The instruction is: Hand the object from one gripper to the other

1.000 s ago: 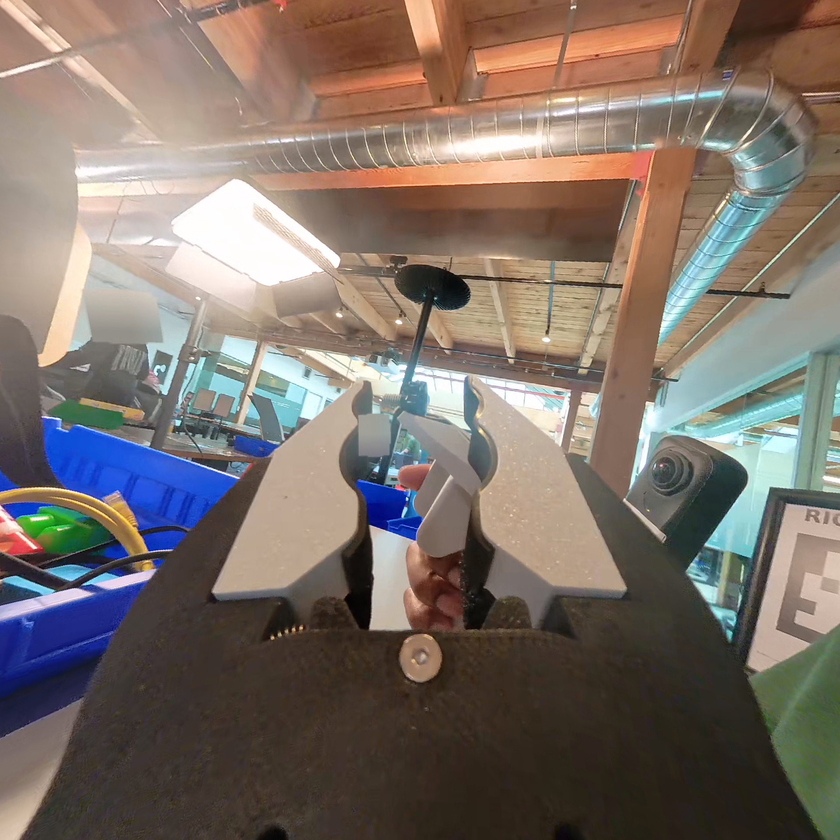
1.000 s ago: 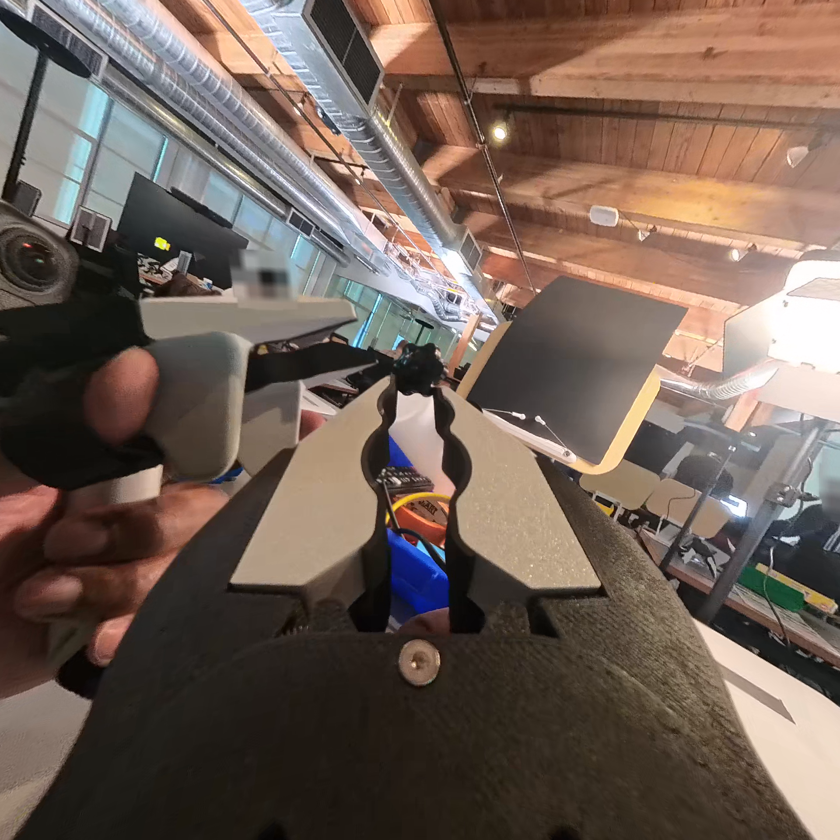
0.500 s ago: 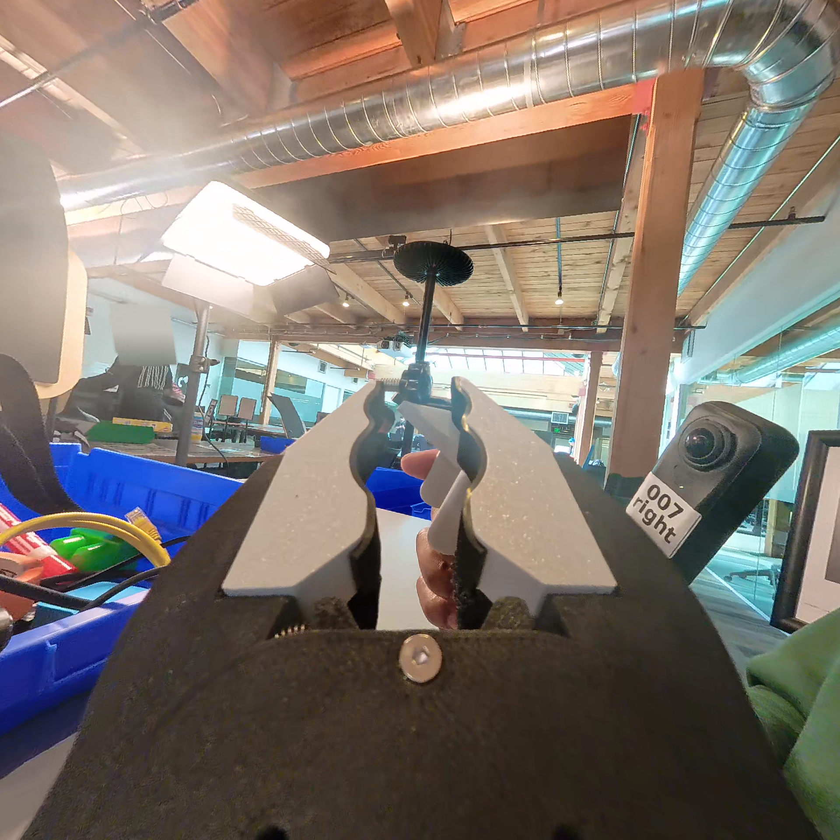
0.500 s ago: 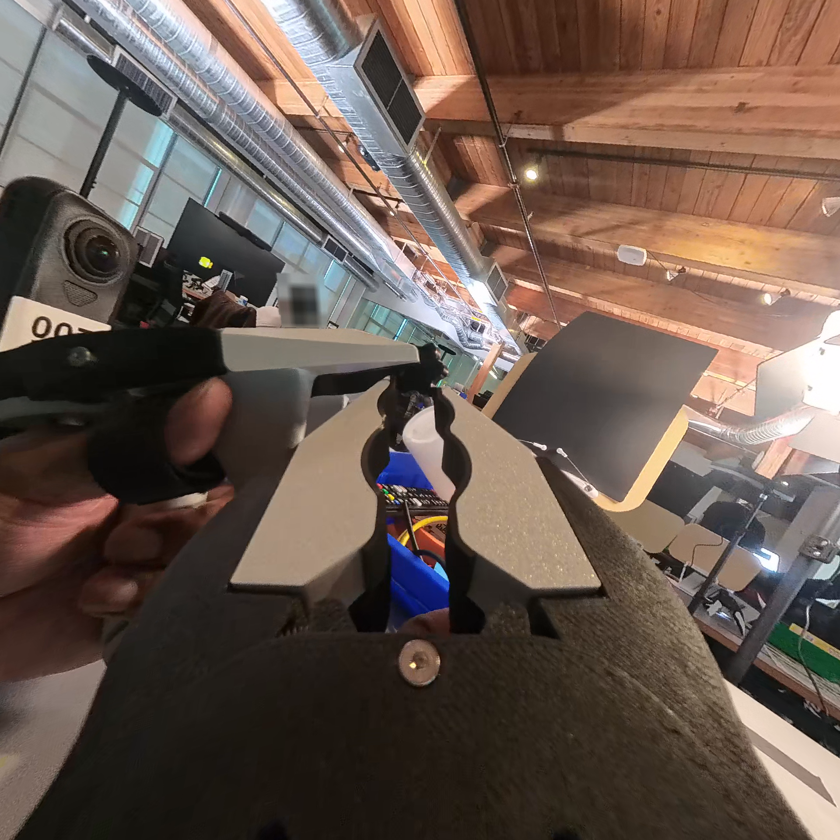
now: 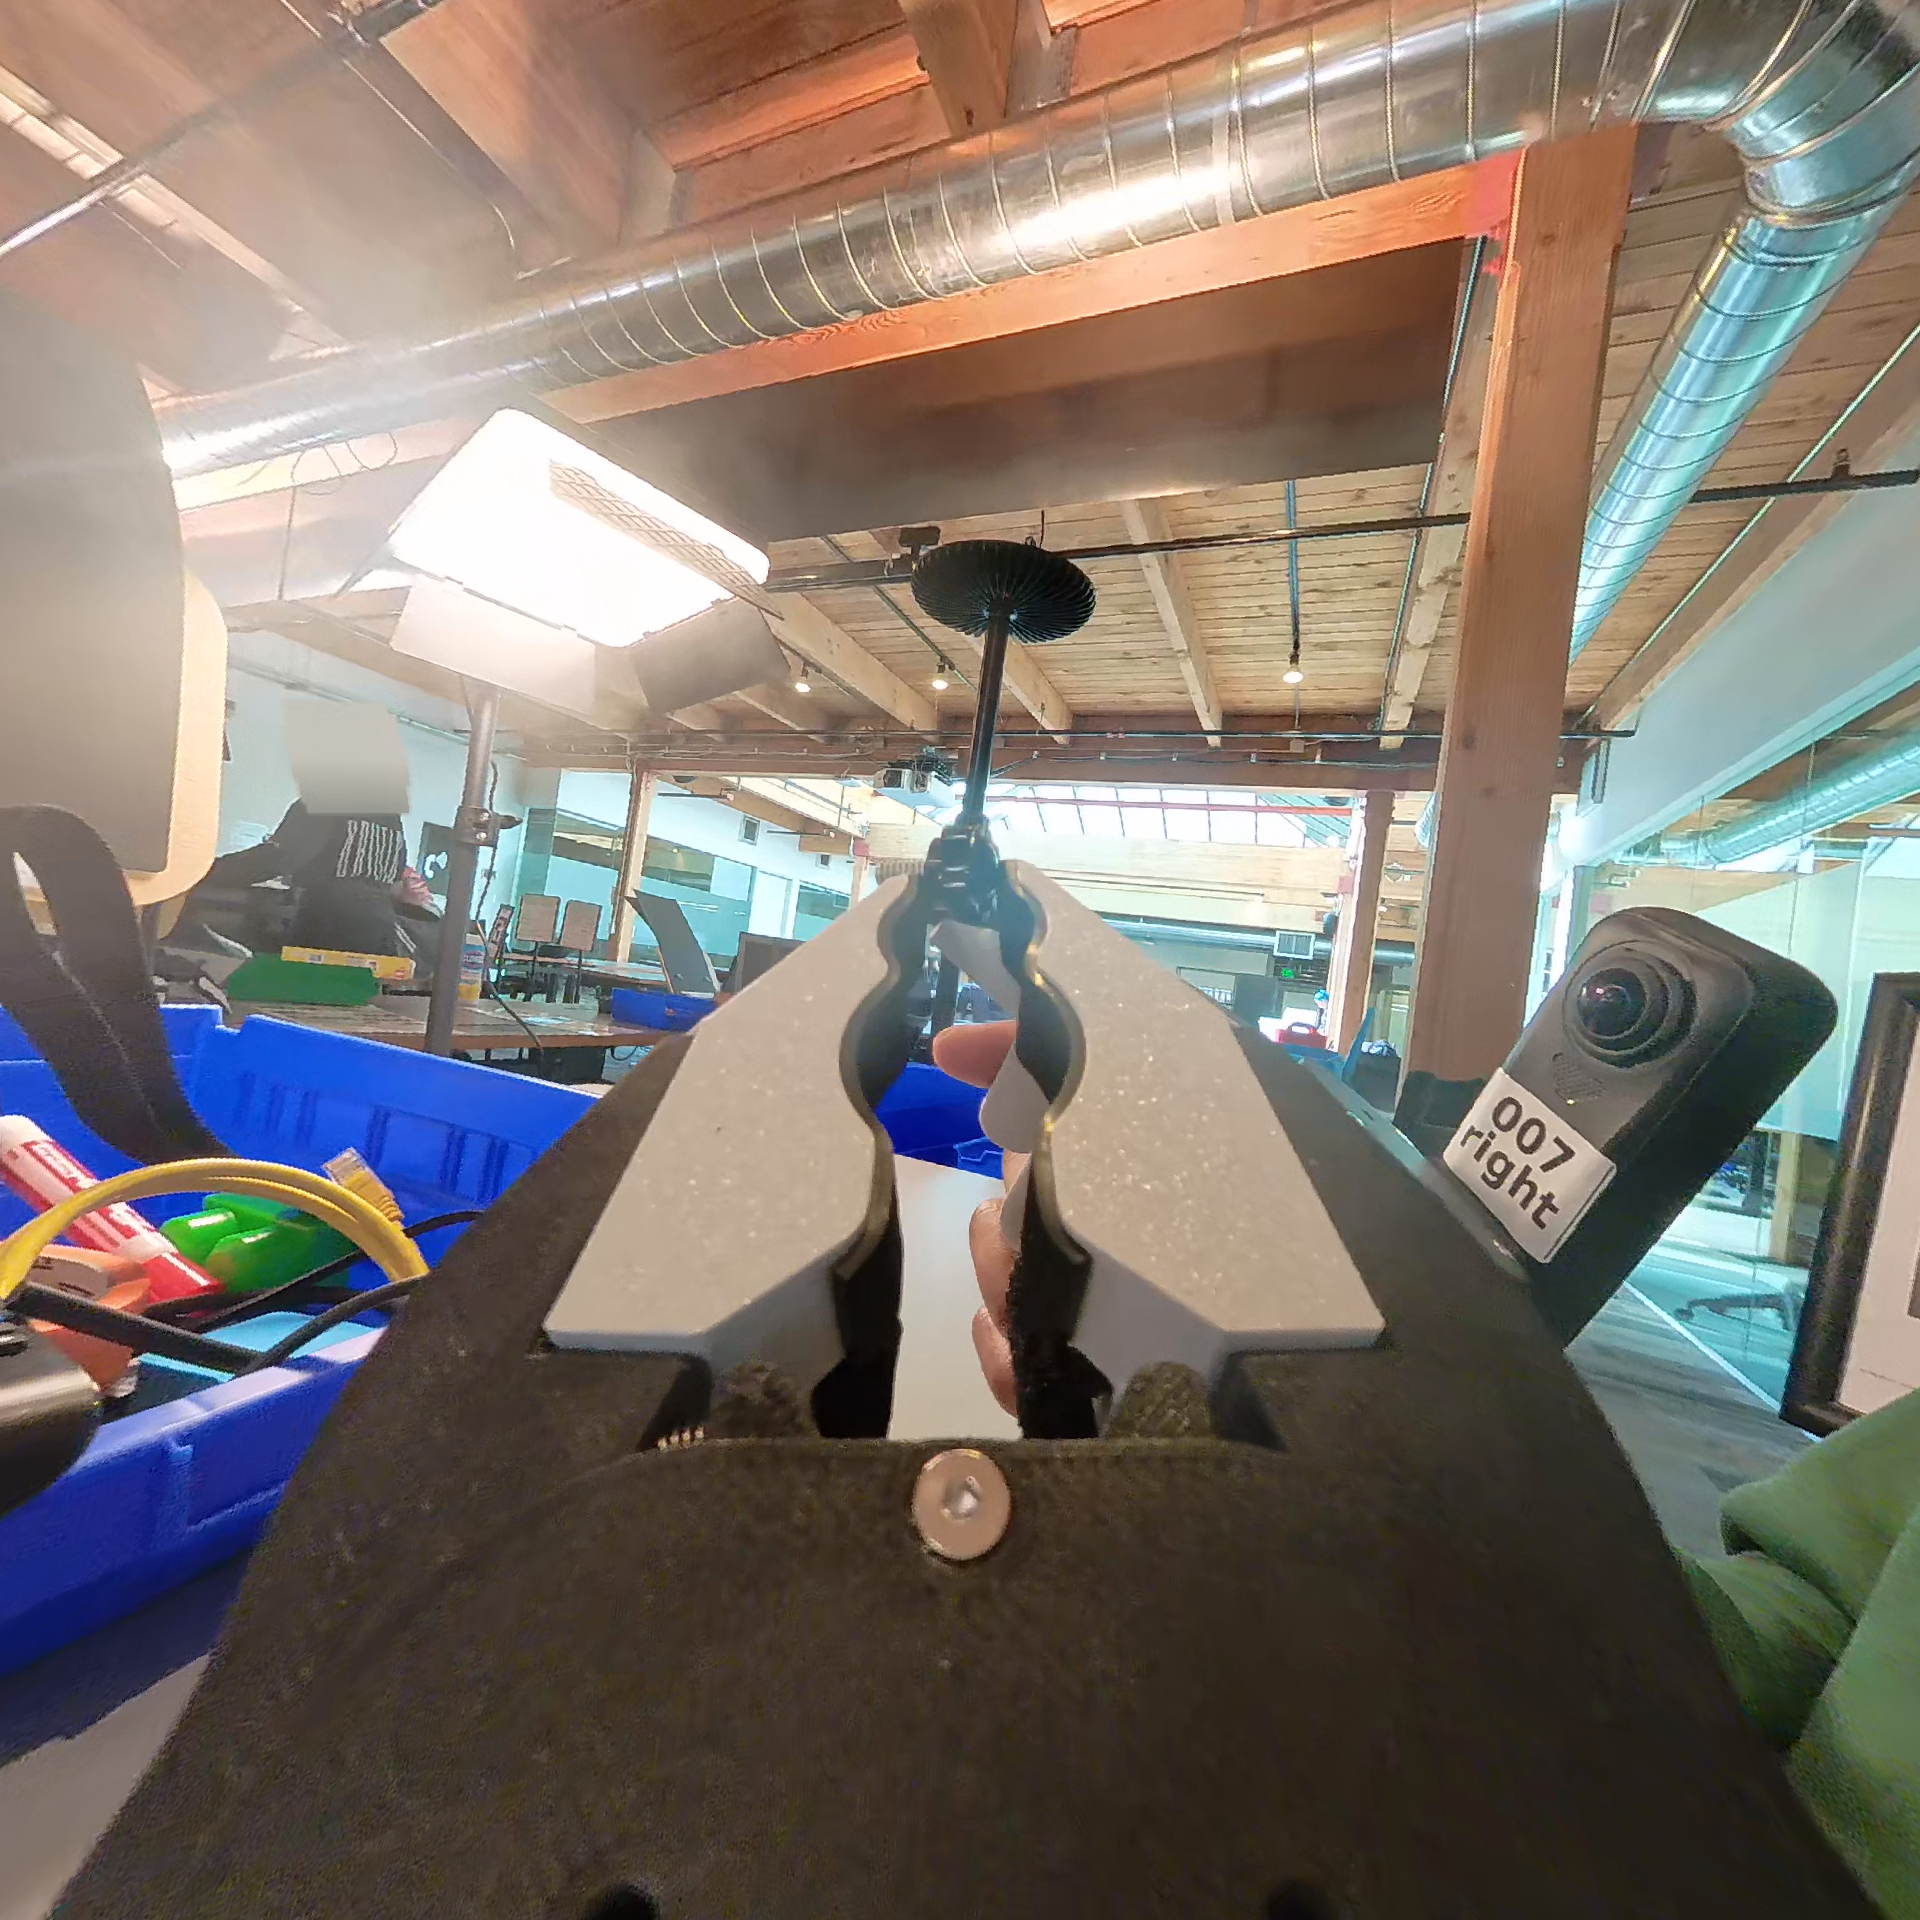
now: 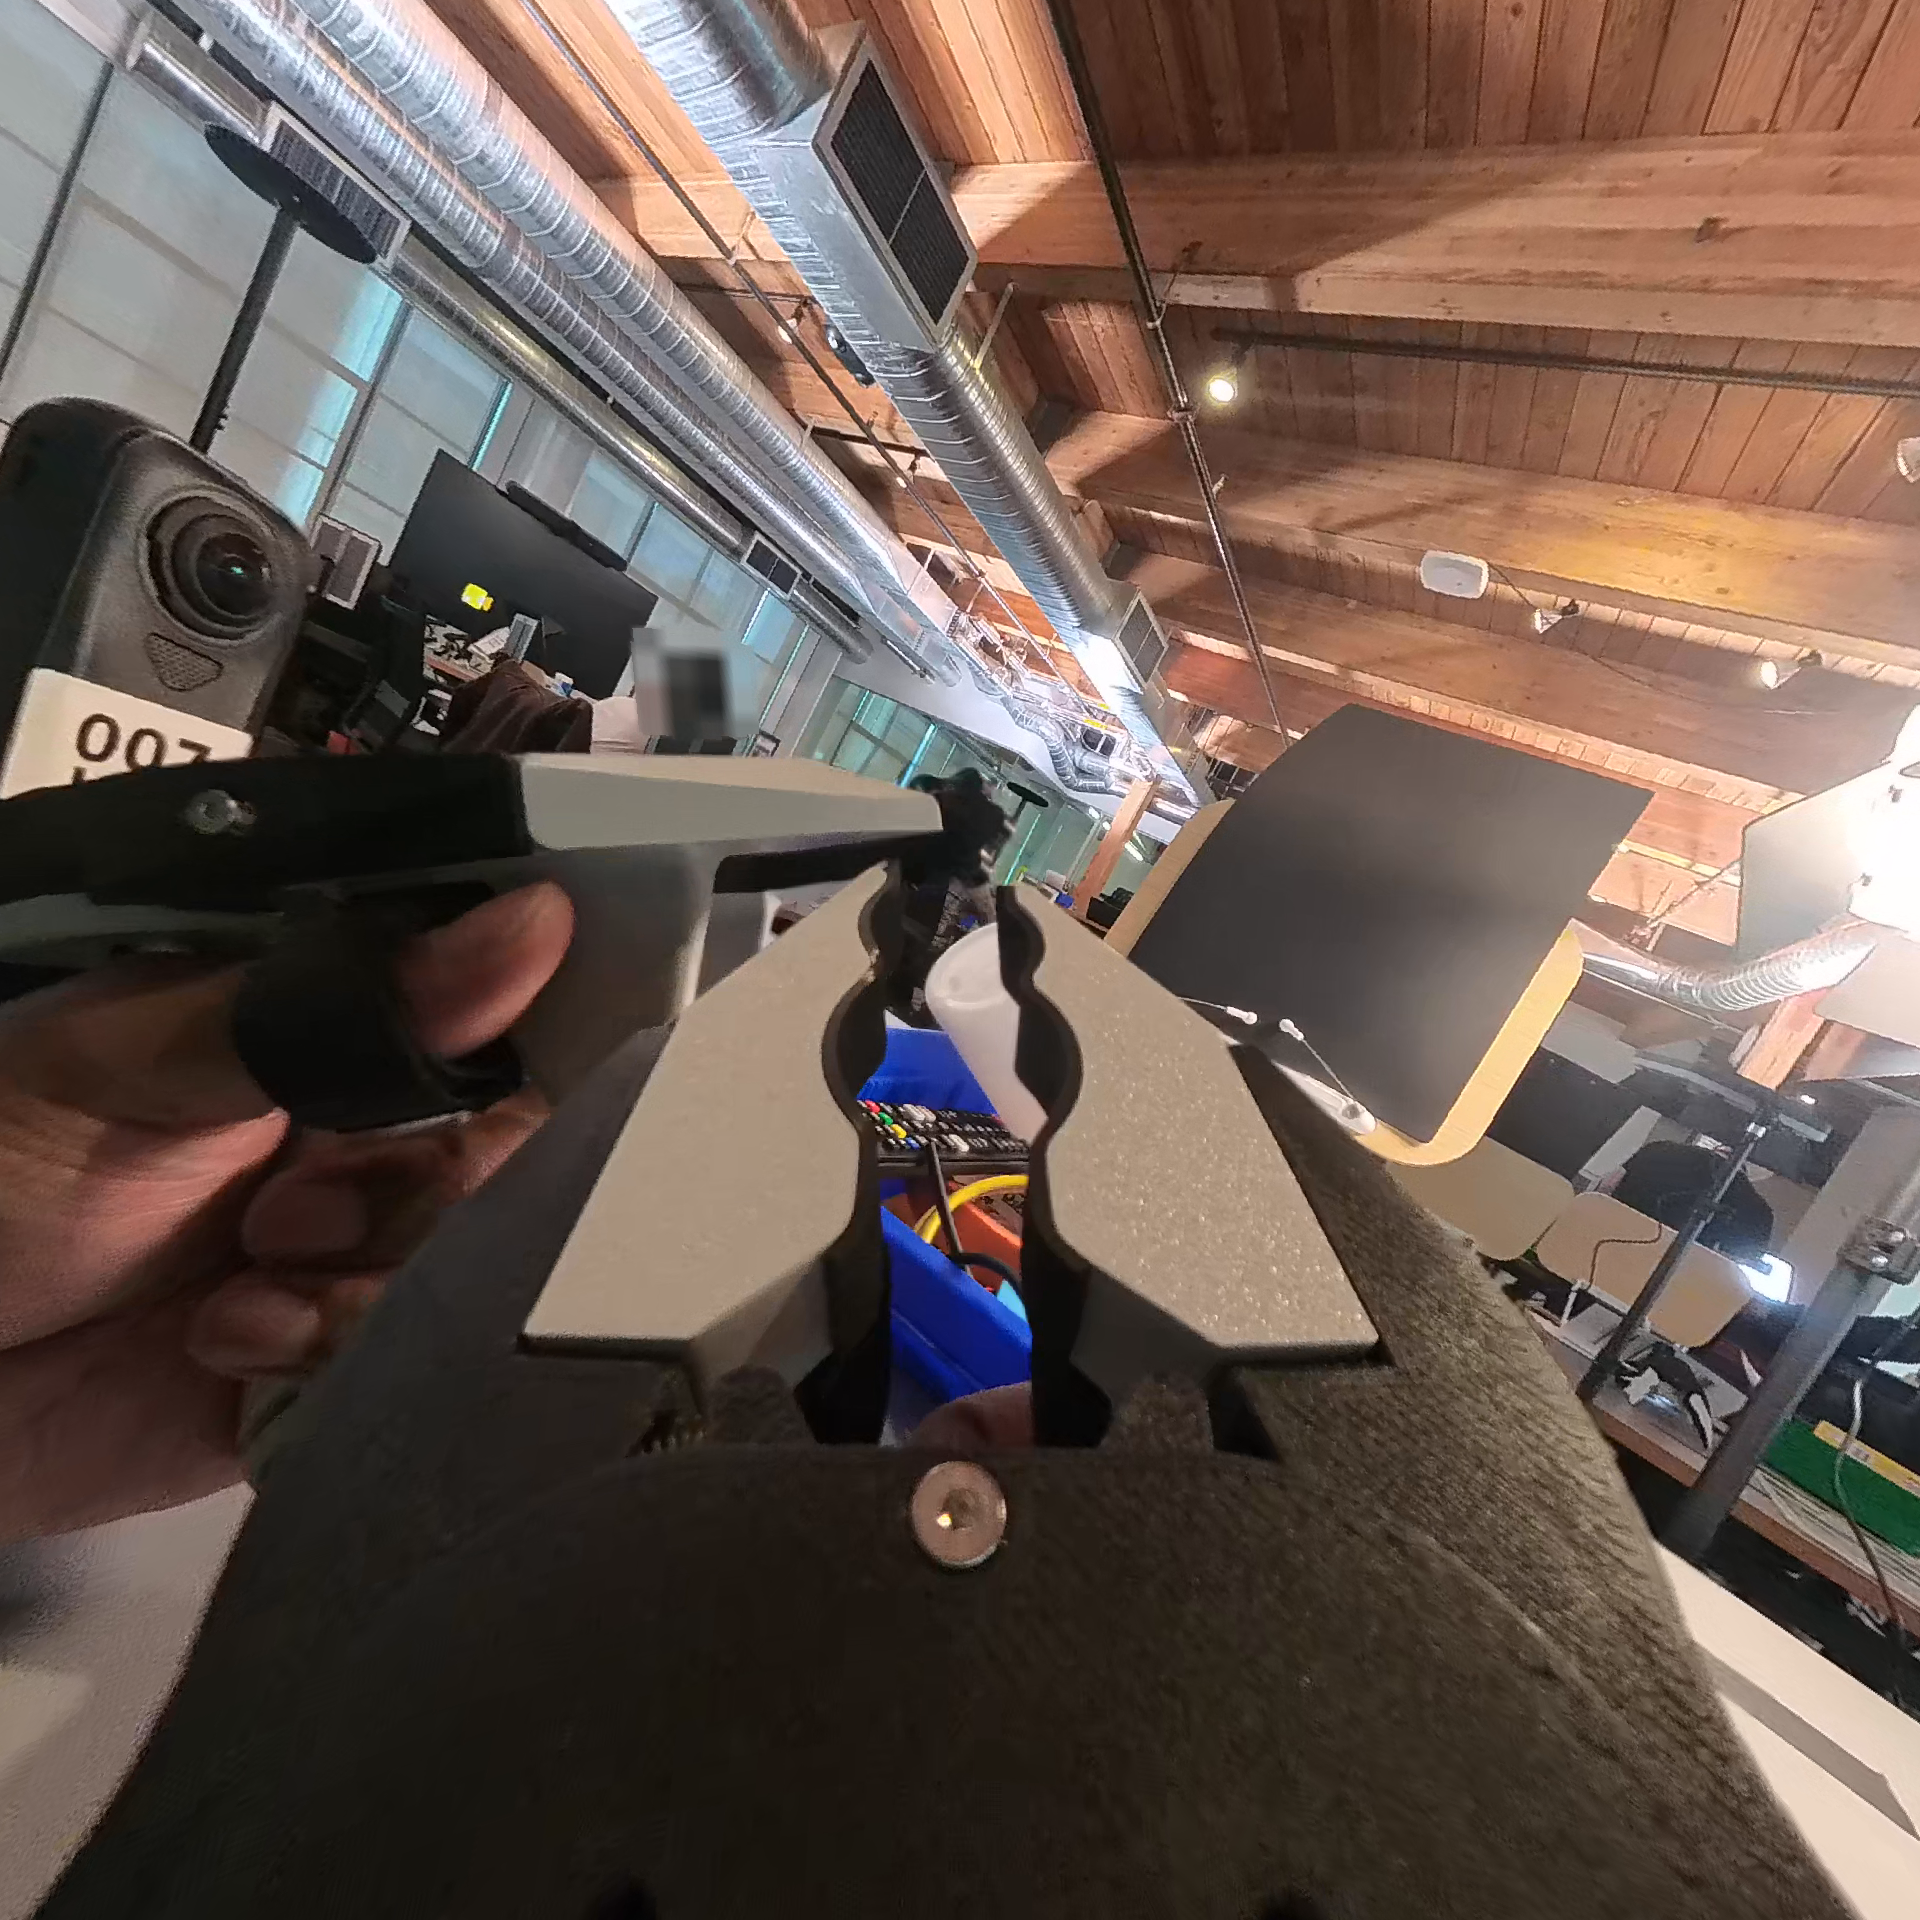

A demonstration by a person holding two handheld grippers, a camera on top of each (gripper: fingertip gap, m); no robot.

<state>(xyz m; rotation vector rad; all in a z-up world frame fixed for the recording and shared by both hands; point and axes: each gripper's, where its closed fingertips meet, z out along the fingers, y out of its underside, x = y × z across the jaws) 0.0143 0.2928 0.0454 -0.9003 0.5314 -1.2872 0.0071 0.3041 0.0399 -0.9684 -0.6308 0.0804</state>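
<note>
left claw point(image 5: 961, 899) tilted upward, tips pinching black object point(image 5: 961, 883) | right claw point(image 6: 940, 904) meets it

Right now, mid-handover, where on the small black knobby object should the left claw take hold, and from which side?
The lumpy upper part of the black knobby object that sticks out past the right claw, approached crosswise from that claw's left. Only that end is free, and its bumps suit a tip pinch. The left claw appears closed there already.
</note>
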